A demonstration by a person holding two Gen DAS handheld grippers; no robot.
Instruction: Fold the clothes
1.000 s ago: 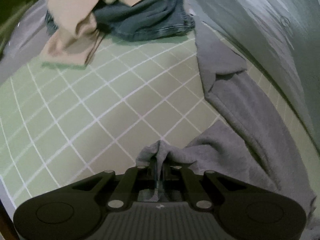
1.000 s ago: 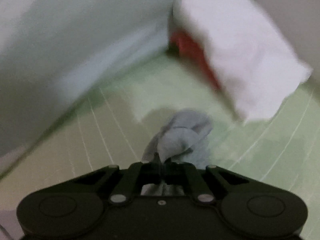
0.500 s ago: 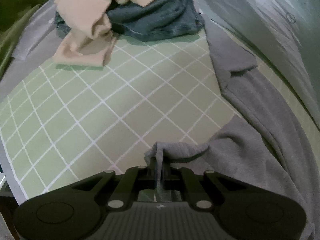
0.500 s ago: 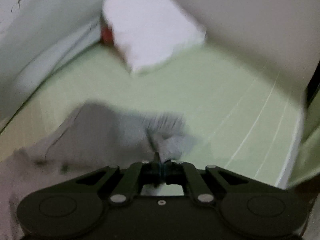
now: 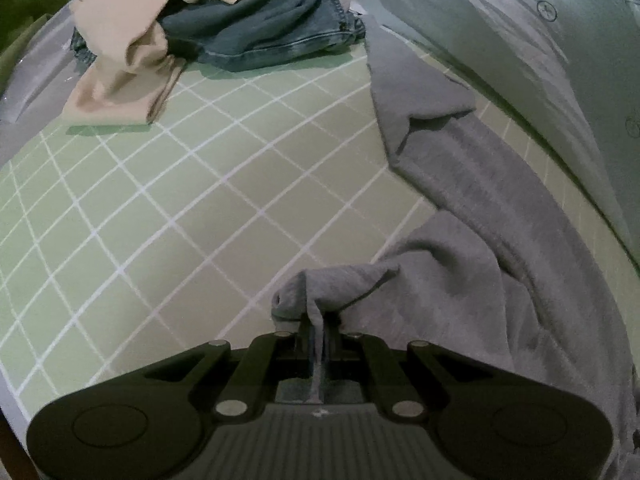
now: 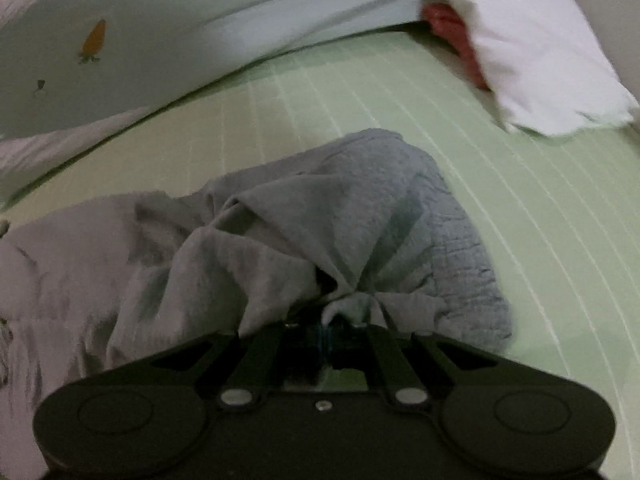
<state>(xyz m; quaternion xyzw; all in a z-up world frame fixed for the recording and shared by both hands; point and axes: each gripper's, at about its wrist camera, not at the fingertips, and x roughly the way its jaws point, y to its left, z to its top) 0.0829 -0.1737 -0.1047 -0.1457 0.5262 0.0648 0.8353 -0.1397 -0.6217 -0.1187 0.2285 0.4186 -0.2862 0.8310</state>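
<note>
A grey sweatshirt (image 5: 492, 216) lies stretched along the right side of a green checked sheet (image 5: 168, 208), one sleeve reaching toward the far pile. My left gripper (image 5: 317, 322) is shut on a pinched corner of the grey fabric at the near edge. In the right wrist view the same grey garment (image 6: 304, 216) lies bunched on the sheet, its ribbed hem (image 6: 460, 256) to the right. My right gripper (image 6: 326, 326) is shut on a gathered fold of it; the cloth hides the fingertips.
A beige garment (image 5: 124, 56) and blue jeans (image 5: 264, 28) lie heaped at the far end of the sheet. A pale quilt (image 5: 500, 28) runs along the right. A white pillow (image 6: 536, 44) over something red (image 6: 448, 28) sits at the far right corner.
The right gripper swung across with the grey cloth and dropped lower, so the garment now spreads wide before it. The left gripper shifted slightly, still pinching its corner.
</note>
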